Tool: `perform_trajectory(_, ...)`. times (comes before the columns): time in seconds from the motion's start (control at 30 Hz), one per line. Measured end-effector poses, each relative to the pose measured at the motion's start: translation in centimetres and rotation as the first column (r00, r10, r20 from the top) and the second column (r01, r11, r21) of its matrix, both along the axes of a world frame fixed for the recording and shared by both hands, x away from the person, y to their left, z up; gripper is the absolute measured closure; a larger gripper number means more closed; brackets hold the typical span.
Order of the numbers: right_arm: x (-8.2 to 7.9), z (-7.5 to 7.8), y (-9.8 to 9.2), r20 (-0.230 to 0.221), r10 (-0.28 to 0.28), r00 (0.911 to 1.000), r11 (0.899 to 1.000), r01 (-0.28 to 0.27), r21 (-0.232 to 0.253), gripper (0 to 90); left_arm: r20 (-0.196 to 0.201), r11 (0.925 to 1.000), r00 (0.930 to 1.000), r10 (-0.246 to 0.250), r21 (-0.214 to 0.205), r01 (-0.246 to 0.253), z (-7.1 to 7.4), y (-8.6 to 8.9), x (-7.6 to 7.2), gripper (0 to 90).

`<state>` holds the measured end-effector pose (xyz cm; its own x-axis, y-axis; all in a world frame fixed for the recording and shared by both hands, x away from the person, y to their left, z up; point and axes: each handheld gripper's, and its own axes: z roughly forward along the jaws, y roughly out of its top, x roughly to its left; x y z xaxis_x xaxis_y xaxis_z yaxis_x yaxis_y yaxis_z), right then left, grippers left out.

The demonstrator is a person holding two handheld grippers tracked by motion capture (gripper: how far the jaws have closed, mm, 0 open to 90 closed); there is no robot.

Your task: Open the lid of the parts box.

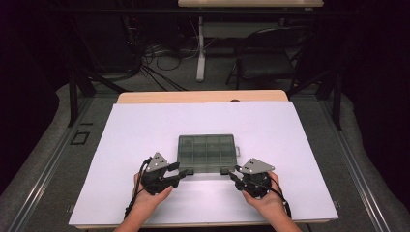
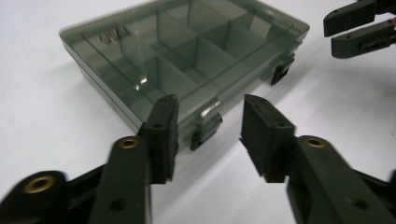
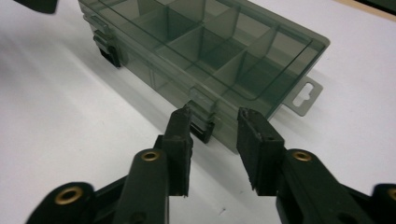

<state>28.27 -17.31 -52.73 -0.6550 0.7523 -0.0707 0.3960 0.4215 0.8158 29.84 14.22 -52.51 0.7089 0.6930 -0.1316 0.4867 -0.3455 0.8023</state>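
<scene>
1. The box [image 1: 207, 153], a smoke-tinted clear plastic organiser with its lid down, lies flat on the white desk [image 1: 125, 145], its front edge toward the person.
2. Its compartments look empty through the lid, so I judge it light. The thin hard plastic should be stiff but smooth, likely to skid on the desk if pushed from one side only.
3. Two dark latches sit on the front wall: the left latch [image 2: 205, 130] and the right latch [image 3: 201, 125]. These are the parts to work; a hang tab [image 3: 306, 95] sticks out of one end.
4. The left hand-held gripper [image 2: 210, 128] is partly open, its jaws either side of the left latch, holding nothing.
5. The right hand-held gripper [image 3: 212, 133] is likewise partly open and empty, straddling the right latch.
6. The small latches could crack if wrenched; gentle pressure on both at once seems wise.
</scene>
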Motion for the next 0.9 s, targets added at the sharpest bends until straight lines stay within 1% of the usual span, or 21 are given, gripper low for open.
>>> perform_trajectory(0.03,0.0,0.0,0.0,0.0,0.0,1.0,1.0,0.0,0.0,66.5,0.0,1.0,1.0,0.0,0.0,0.0,0.0,0.0,0.0,59.4)
perform_trajectory(0.07,0.0,-0.1,0.1,0.0,0.0,1.0,1.0,0.0,0.001,69.7,-0.013,1.0,0.9999,-0.001,0.008,0.001,-0.3,-0.1,0.1,60.8)
perform_trajectory(0.1,0.0,-0.2,0.1,0.001,-0.001,1.0,1.0,0.001,0.0,71.4,-0.013,1.0,0.9999,-0.001,0.008,0.001,-0.3,-0.1,0.1,63.3)
perform_trajectory(0.13,0.0,-0.2,0.1,0.0,-0.002,1.0,1.0,0.002,0.003,73.5,-0.027,0.9999,0.9996,-0.007,0.008,0.007,-0.5,0.0,0.1,65.2)
perform_trajectory(0.17,0.0,-0.4,0.1,0.007,-0.003,1.0,1.0,0.003,0.02,76.0,-0.023,1.0,0.9997,-0.004,0.008,0.004,-0.6,0.0,0.2,67.7)
perform_trajectory(0.2,0.0,-0.4,0.1,0.007,-0.003,1.0,1.0,0.003,0.02,76.0,-0.023,1.0,0.9997,-0.004,0.008,0.004,-0.6,0.0,0.2,70.3)
perform_trajectory(0.23,0.0,-0.5,0.0,-0.026,-0.002,0.9997,1.0,0.002,0.015,80.0,-0.037,0.9999,0.9993,0.009,0.007,-0.008,-0.9,-0.1,0.2,73.0)
perform_trajectory(0.27,0.1,-0.6,0.1,-0.028,-0.002,0.9996,1.0,0.003,0.026,82.2,-0.042,0.9999,0.9991,0.01,0.012,-0.009,-0.9,0.0,0.3,75.7)
perform_trajectory(0.3,0.1,-0.7,0.1,-0.033,0.002,0.9995,1.0,-0.001,0.023,83.6,-0.055,0.9999,0.9985,0.005,0.011,-0.005,-1.0,0.0,0.3,77.5)
perform_trajectory(0.33,0.1,-0.7,0.1,-0.033,0.002,0.9995,1.0,-0.001,0.023,83.6,-0.055,0.9999,0.9985,0.005,0.011,-0.005,-1.0,0.0,0.3,80.0)
perform_trajectory(0.37,0.3,-0.8,0.1,-0.036,0.003,0.9994,1.0,-0.002,0.018,86.8,-0.065,0.9999,0.9978,0.008,0.014,-0.007,-1.2,-0.1,0.4,82.3)
perform_trajectory(0.47,0.4,-1.0,0.2,-0.059,0.005,0.9982,1.0,-0.004,0.01,90.0,-0.071,0.9995,0.9973,0.02,0.027,-0.018,-1.4,-0.2,0.4,86.8)
perform_trajectory(0.5,0.5,-1.1,0.2,-0.059,0.004,0.9982,1.0,-0.003,0.017,90.0,-0.071,0.9995,0.9973,0.02,0.027,-0.018,-1.4,-0.2,0.4,88.0)
perform_trajectory(0.53,0.6,-1.3,0.2,-0.058,0.003,0.9983,1.0,-0.001,0.022,90.0,-0.08,0.9994,0.9966,0.019,0.032,-0.017,-1.5,-0.3,0.5,89.0)
perform_trajectory(0.57,0.7,-1.3,0.1,-0.07,0.002,0.9976,1.0,-0.001,0.018,90.0,-0.08,0.9991,0.9967,0.017,0.04,-0.014,-1.6,-0.3,0.5,89.7)
perform_trajectory(0.63,0.9,-1.5,0.1,-0.077,-0.005,0.997,0.999,0.008,0.039,90.0,-0.086,0.9991,0.9961,0.019,0.04,-0.015,-1.7,-0.4,0.6,89.8)
perform_trajectory(0.67,1.0,-1.5,0.1,-0.08,-0.008,0.9968,0.999,0.011,0.042,90.0,-0.09,0.9988,0.9958,0.017,0.048,-0.013,-1.8,-0.5,0.7,89.8)
perform_trajectory(0.7,1.0,-1.5,0.1,-0.08,-0.008,0.9968,0.999,0.011,0.042,90.0,-0.09,0.9988,0.9958,0.017,0.048,-0.013,-1.8,-0.5,0.7,89.8)
perform_trajectory(0.73,1.1,-1.6,0.2,-0.077,-0.011,0.997,0.999,0.015,0.041,90.0,-0.09,0.9982,0.9959,0.012,0.06,-0.006,-2.0,-0.7,0.8,89.9)
perform_trajectory(0.87,1.3,-1.9,0.4,-0.066,-0.01,0.9978,0.999,0.013,0.042,90.0,-0.087,0.9975,0.9961,0.013,0.07,-0.007,-2.1,-0.9,0.8,89.9)
perform_trajectory(0.9,1.3,-1.9,0.4,-0.081,-0.01,0.9967,0.999,0.012,0.031,90.0,-0.082,0.9974,0.9965,0.013,0.072,-0.007,-2.1,-0.9,0.9,89.9)
